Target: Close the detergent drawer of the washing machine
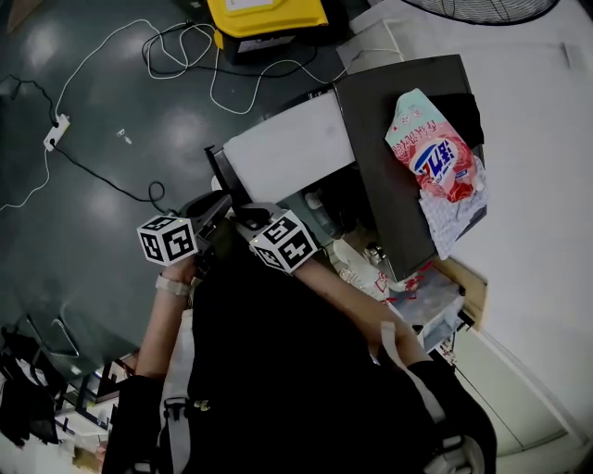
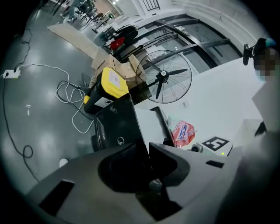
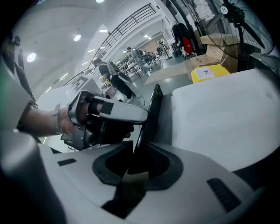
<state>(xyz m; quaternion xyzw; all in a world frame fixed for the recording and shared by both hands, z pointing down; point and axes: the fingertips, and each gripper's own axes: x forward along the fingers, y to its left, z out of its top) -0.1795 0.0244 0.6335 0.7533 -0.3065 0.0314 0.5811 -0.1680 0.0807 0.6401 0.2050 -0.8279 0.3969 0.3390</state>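
Close in at the person's body, both tools sit at the near end of the washing machine [image 1: 287,148]. The left hand-held gripper [image 2: 148,153] has its jaws drawn in on the detergent drawer [image 2: 117,120], whose thin dark front panel stands upright at the machine's near edge. The panel fills the gap and there is a jaw against each face. A hand [image 3: 65,124] with a pale wristband wraps the handle.

Just beside it, the right hand-held gripper [image 3: 134,162] is pinched on the same panel from the other side, with the slim edge running straight down between its jaws. The two marker cubes sit side by side, nearly touching. How far the drawer stands out from the machine, I can't make out.

Past the panel the machine's white top stretches away, bare and flat. On its right, touching it, is a dark grey unit [image 1: 389,120] with a pink-and-white detergent bag [image 1: 435,162] lying on top.

Left of the machine, on the grey floor [image 1: 93,194], a white cable [image 1: 185,51] loops about and a power strip [image 1: 56,130] lies well apart. Beyond the machine's far end sits a yellow-lidded bin [image 1: 264,17]. Further back still, a big black fan [image 2: 162,76] stands by the white wall.
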